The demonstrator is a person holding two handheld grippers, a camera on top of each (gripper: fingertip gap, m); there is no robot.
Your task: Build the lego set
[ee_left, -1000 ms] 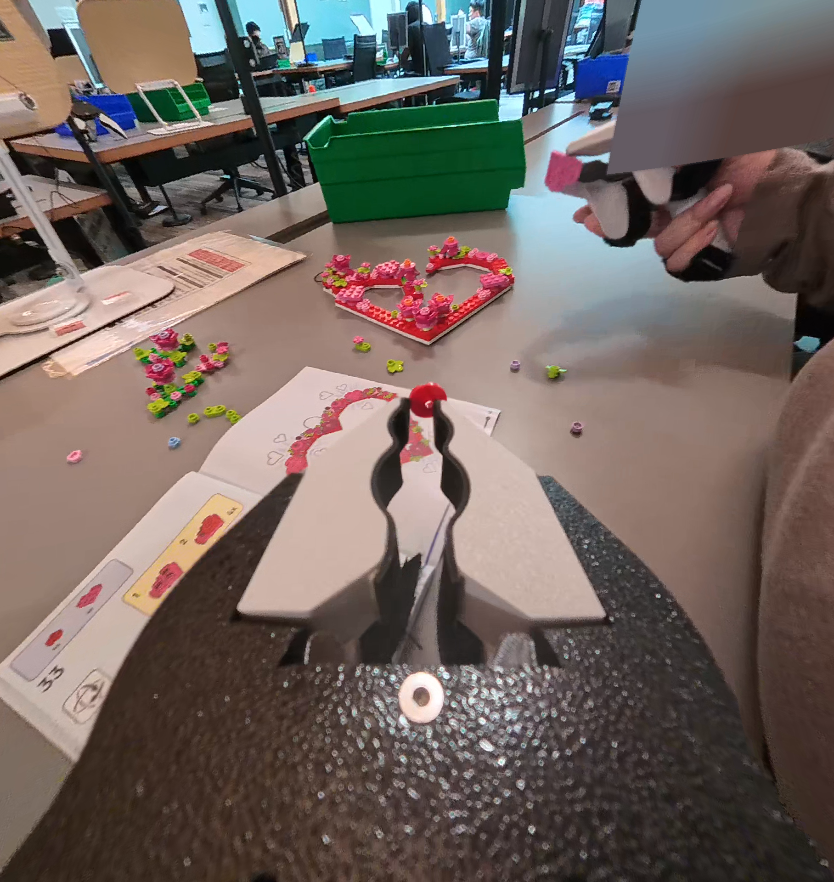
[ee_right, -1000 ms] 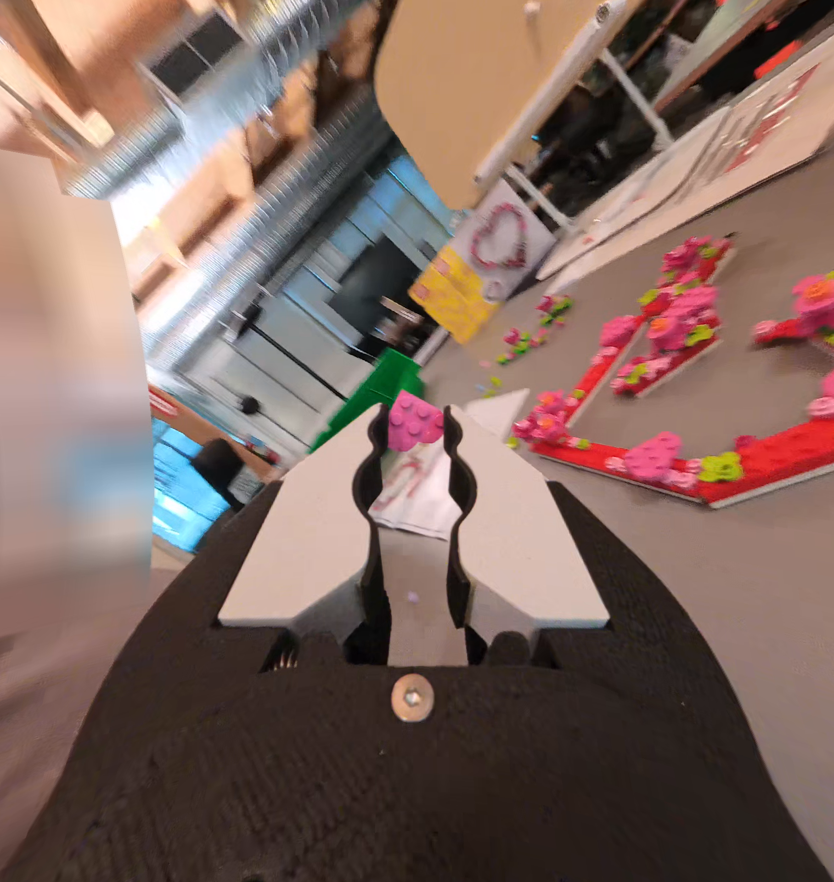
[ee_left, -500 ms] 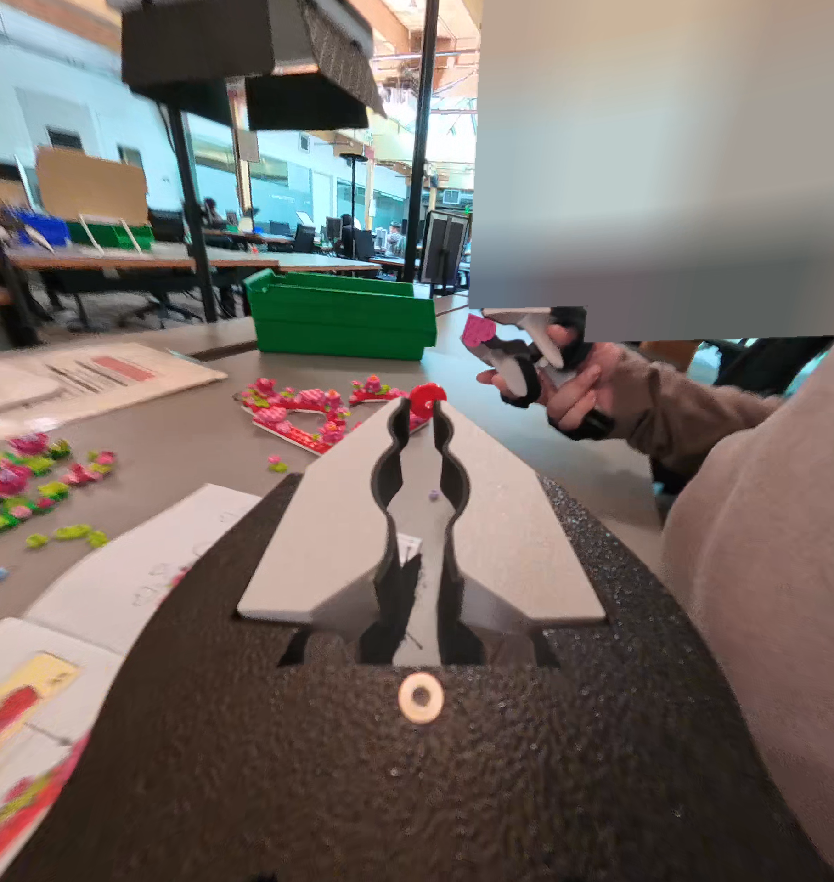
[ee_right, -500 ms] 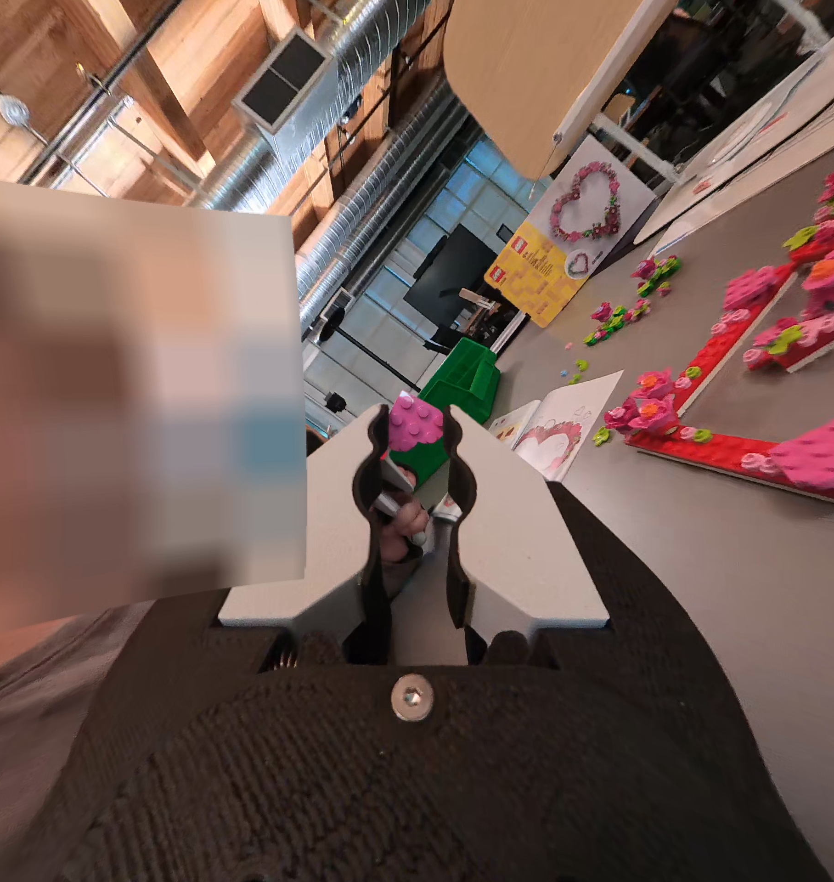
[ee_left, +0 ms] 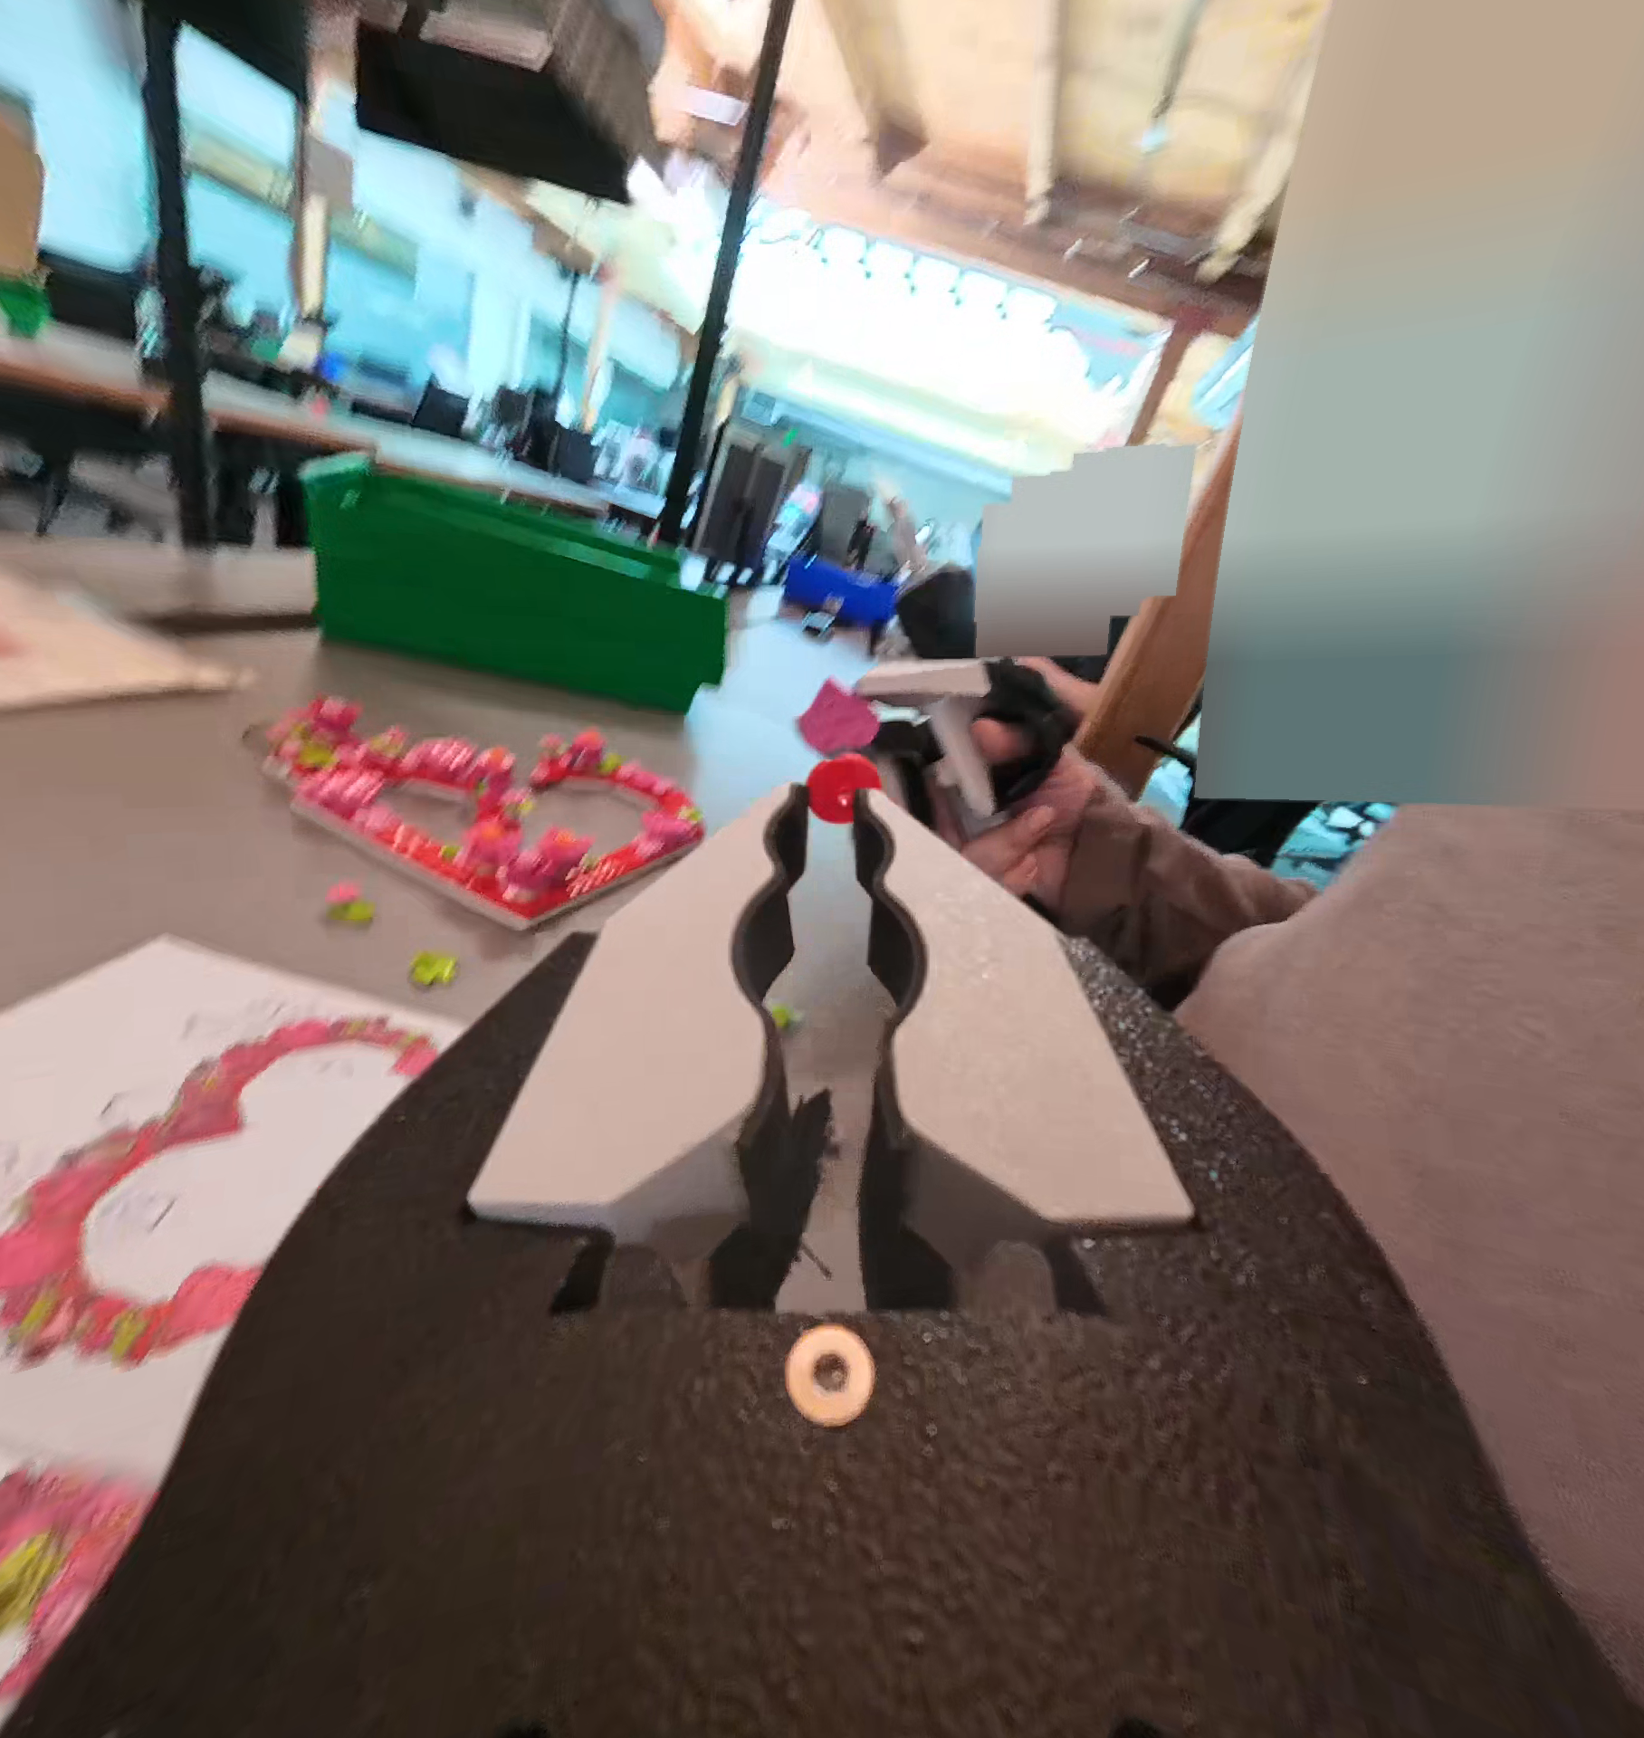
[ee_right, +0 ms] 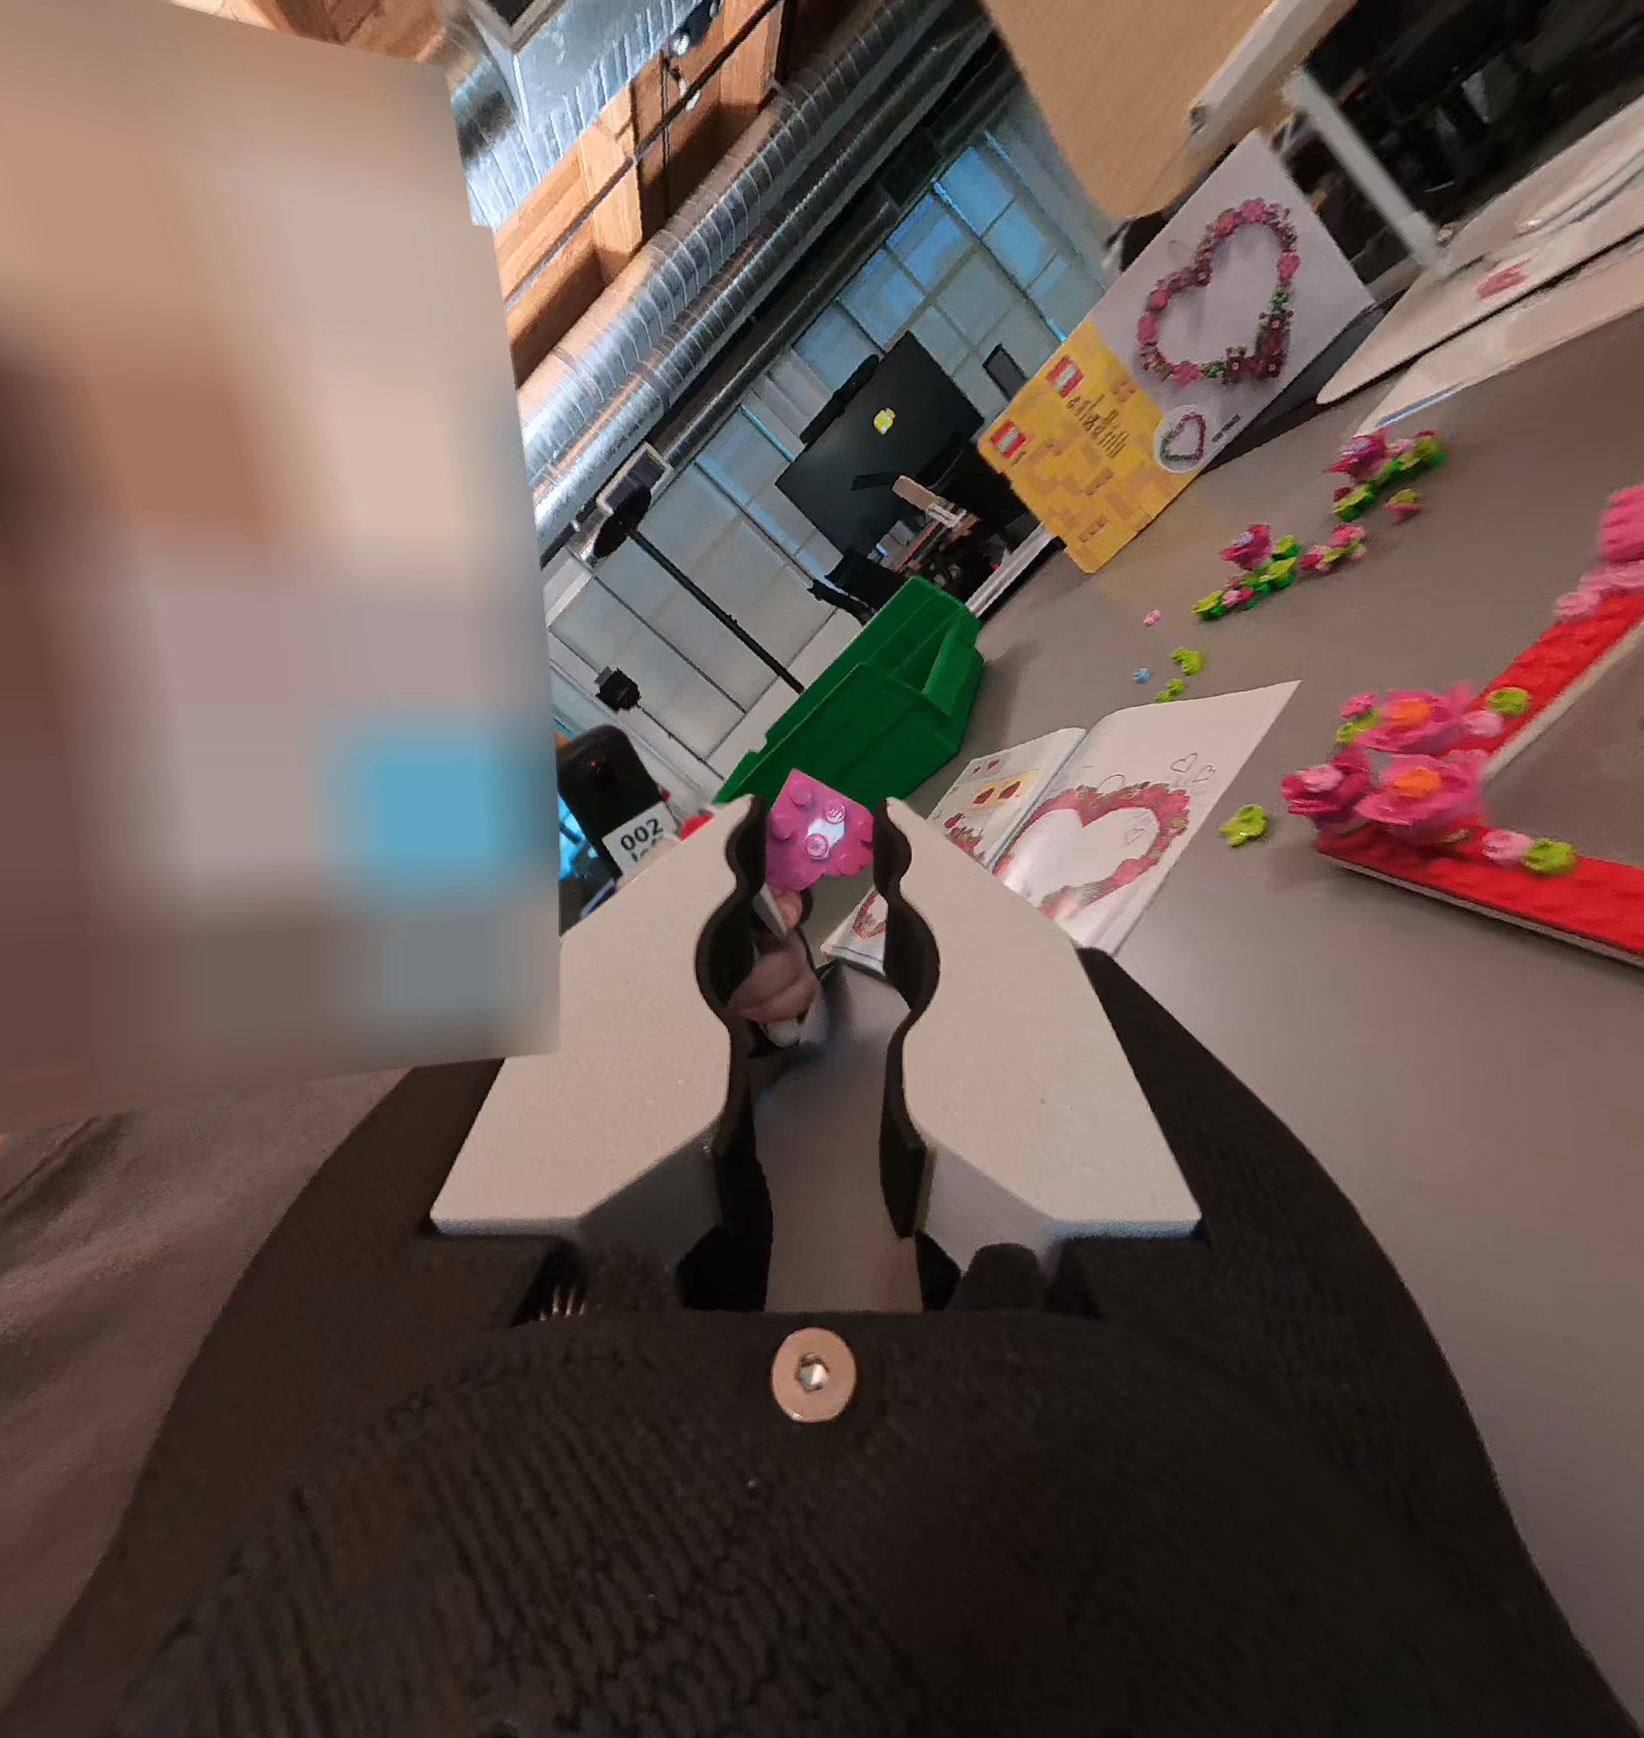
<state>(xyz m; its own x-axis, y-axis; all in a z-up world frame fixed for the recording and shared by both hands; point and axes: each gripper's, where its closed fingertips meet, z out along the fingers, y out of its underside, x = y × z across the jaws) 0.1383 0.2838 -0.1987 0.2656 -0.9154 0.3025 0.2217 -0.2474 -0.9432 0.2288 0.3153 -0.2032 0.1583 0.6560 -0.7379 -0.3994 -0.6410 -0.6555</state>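
Meanwhile, above the bench | left gripper jaws pinch a red round stud | right gripper jaws clamp a pink plate | heart model mid-bench | risk: both held by their edges, misaligned mating could pop either piece free.

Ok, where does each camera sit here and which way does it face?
Left wrist view: on the left gripper, raised, facing the heart frame and right gripper; a sleeve shows.
Right wrist view: on the right gripper, tilted, facing the booklet; its pink piece shows.
Shared: green bin, heart frame, booklet.
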